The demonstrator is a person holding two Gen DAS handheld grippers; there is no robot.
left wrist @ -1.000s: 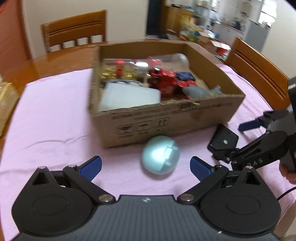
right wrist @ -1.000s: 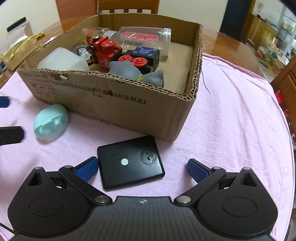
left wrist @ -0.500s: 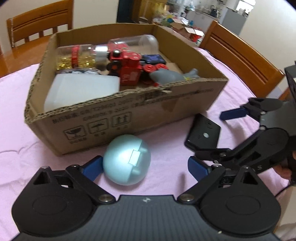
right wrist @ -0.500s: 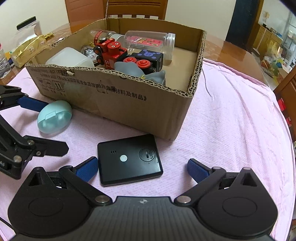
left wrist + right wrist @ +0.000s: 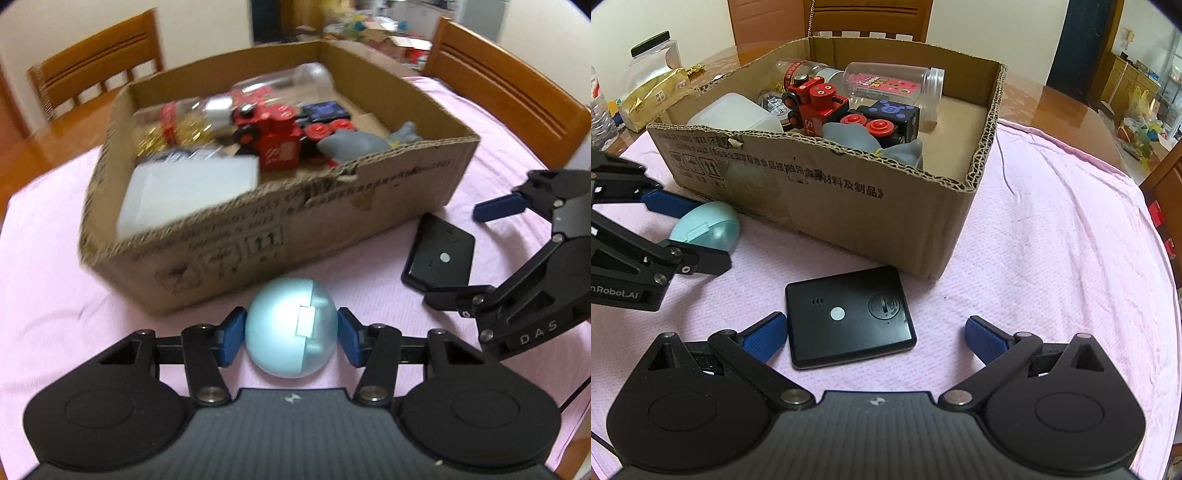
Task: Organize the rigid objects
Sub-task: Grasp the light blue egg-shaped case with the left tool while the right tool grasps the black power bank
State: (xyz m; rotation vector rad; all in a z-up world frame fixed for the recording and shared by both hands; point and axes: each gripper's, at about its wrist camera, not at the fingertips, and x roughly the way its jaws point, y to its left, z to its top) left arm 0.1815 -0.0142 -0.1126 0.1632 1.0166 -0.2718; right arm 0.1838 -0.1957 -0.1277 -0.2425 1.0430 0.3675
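Left wrist: tongs (image 5: 291, 338) pinch blue egg case (image 5: 291, 326), near carton edge (image 5: 255, 192).

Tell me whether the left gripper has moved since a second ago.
Yes. The left gripper has advanced toward the cardboard box and closed: its pads now press both sides of the blue egg-shaped case, which earlier lay ahead of them.

A pink cloth (image 5: 1052, 258) covers the wooden table (image 5: 1034, 98) under and ahead of both tongs. Beyond it, wooden chairs (image 5: 99, 62) stand far ahead-left and to the right (image 5: 509, 88) of the left tongs. Far left of the right tongs sit a gold packet (image 5: 653, 98), a black-lidded jar (image 5: 653, 48) and a water bottle (image 5: 600, 114).
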